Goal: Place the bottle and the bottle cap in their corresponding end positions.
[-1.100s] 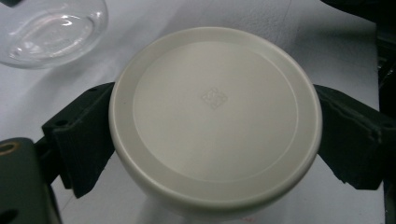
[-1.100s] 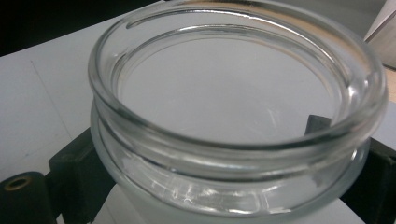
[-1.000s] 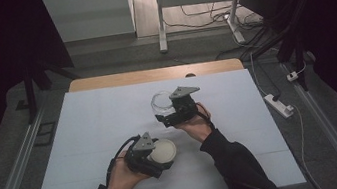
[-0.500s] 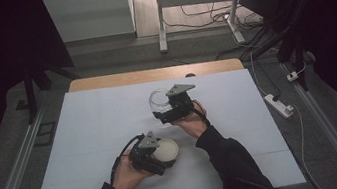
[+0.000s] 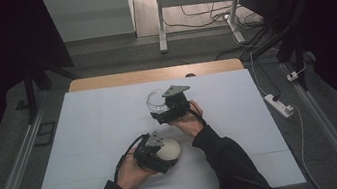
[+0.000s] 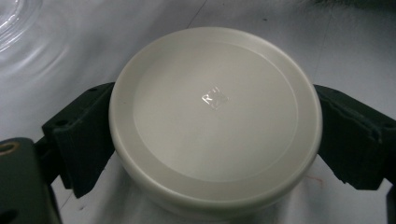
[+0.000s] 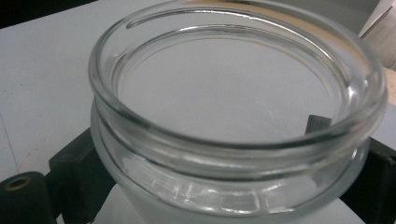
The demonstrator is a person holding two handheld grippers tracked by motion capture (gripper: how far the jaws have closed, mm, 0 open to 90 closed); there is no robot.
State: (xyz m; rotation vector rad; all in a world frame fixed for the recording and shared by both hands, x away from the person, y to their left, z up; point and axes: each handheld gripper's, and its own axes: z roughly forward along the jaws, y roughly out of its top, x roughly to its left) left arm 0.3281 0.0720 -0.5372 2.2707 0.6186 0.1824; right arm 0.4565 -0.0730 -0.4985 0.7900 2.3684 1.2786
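Observation:
A round off-white lid (image 6: 215, 116) sits flat side up between the jaws of my left gripper (image 6: 217, 140), which is shut on its rim. In the high view the lid (image 5: 169, 150) and left gripper (image 5: 157, 152) are low over the white table, near its front middle. An empty clear glass jar (image 7: 233, 116) stands upright with its mouth open, and my right gripper (image 7: 229, 186) is shut on its body below the rim. In the high view the jar (image 5: 155, 100) and right gripper (image 5: 167, 108) are just beyond the lid, at the table's middle.
The white tabletop (image 5: 87, 137) spreads wide to the left and right of both hands. A wooden strip (image 5: 153, 74) runs along its far edge. A power strip (image 5: 278, 105) lies on the floor at the right.
The right gripper and the jar have drifted slightly to the left. The left gripper with the lid has hardly moved.

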